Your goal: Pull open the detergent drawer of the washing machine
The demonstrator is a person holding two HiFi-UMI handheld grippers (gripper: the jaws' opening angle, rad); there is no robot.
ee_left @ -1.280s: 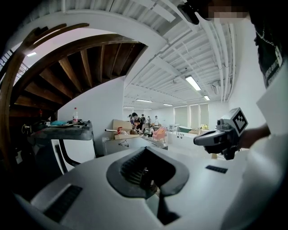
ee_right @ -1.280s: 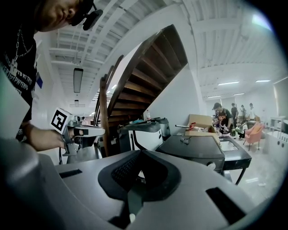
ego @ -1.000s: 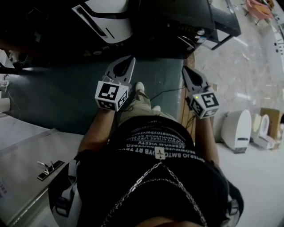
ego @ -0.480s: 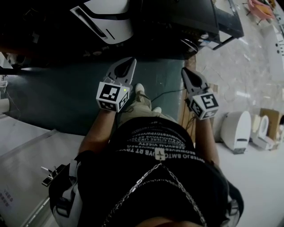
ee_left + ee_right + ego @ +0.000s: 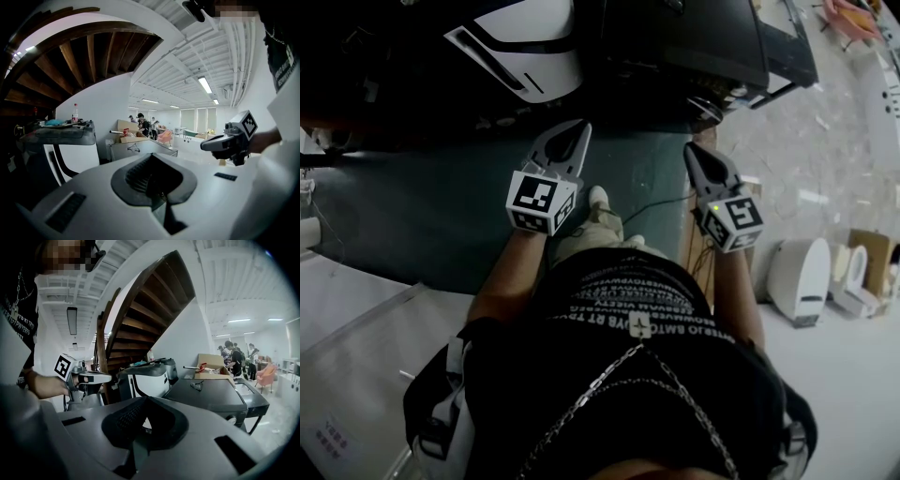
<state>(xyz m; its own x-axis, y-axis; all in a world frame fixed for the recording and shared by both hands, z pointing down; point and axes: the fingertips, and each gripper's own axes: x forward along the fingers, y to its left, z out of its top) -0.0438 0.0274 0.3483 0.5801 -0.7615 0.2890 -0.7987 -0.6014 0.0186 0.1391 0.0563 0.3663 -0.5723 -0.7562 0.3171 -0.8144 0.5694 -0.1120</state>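
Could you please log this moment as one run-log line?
left claw: shut, empty | right claw: shut, empty | dark grey washing machine: ahead, untouched

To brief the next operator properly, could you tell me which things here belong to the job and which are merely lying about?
Job: dark grey washing machine, drawer not discernible; left gripper and right gripper, both shut, empty.
Lying about: white appliance with black stripe; brown cardboard box; dark wooden staircase.

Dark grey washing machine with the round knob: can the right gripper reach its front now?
Probably not yet: the shut, empty right gripper is short of the dark grey washing machine, though nothing stands between them.
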